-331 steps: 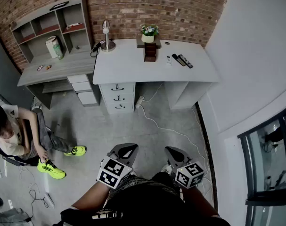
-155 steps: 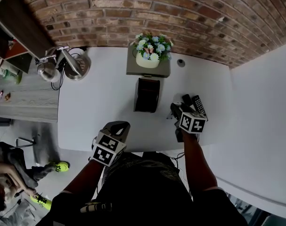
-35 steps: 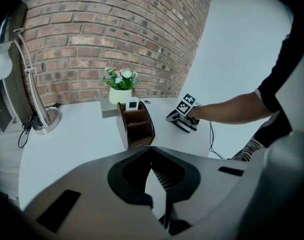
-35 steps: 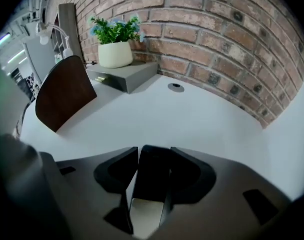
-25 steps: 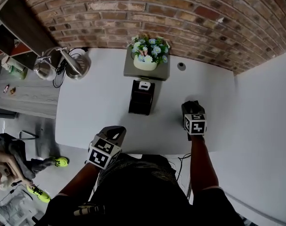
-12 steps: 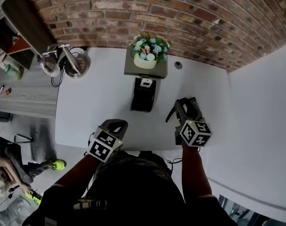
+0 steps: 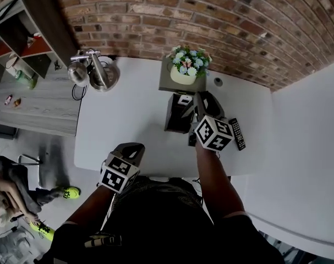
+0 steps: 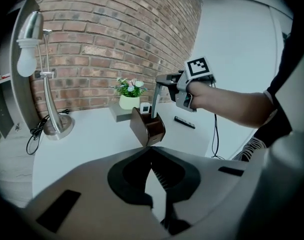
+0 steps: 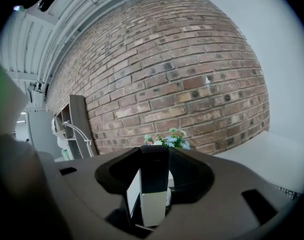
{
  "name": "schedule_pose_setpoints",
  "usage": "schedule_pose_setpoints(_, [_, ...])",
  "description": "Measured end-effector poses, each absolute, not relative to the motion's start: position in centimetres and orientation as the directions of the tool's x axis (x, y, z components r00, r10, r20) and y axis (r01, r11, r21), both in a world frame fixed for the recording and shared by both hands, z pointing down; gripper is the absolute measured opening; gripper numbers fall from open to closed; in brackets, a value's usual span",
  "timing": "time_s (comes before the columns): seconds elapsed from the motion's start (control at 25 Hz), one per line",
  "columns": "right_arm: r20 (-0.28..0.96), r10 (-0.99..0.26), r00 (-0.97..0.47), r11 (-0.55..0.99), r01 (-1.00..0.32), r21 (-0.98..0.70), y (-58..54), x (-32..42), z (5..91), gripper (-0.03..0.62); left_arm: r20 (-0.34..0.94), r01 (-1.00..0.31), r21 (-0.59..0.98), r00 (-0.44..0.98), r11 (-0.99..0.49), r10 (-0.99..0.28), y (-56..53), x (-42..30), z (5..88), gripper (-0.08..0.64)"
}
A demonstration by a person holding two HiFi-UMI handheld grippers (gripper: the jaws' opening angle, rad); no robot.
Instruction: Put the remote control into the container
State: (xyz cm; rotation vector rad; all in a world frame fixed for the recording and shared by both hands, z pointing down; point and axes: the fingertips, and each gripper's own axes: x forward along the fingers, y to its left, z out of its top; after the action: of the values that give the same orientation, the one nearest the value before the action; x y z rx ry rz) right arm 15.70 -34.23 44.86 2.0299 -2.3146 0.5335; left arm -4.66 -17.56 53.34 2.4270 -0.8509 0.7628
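where the head view hides it behind the right hand-held gripper (image 7: 201, 104), the left gripper view shows the remote control (image 8: 154, 101) upright, lower end at the container's (image 8: 147, 128) open top on the desk (image 7: 128, 125). right hand-held gripper clamps it, jaws partly apart; left hand-held gripper (image 8: 150, 156), at 7 o'clock, is closed, empty.

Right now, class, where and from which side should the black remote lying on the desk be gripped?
Grip the black remote across its narrow sides at mid-length, coming down from above: it lies flat on the desk, long and thin, so only its side edges offer a hold.
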Motion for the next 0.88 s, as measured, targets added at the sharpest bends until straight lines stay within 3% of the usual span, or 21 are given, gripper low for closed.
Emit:
schedule_pose_setpoints(0.16, [0.23, -0.97, -0.076, 0.025, -0.976, -0.215, -35.3, 16.0, 46.8, 0.187, 0.628, -0.692, 0.223, 0.641, -0.687, -0.441, -17.4, -6.9, 53.2, -0.006])
schedule_pose_setpoints(0.44, [0.226, -0.973, -0.056, 0.02, -0.988, -0.156, -34.3, 15.7, 47.7, 0.187, 0.636, -0.705, 0.233, 0.632, -0.67, -0.443, -17.1, -8.6, 53.9, -0.006])
schedule_pose_setpoints(0.88, [0.459, -0.887, -0.058, 0.016, -0.995, -0.095, -31.9, 14.4, 53.9, 0.189, 0.611, -0.675, 0.233, 0.662, -0.7, -0.435, -17.1, -8.0, 53.1, -0.006])
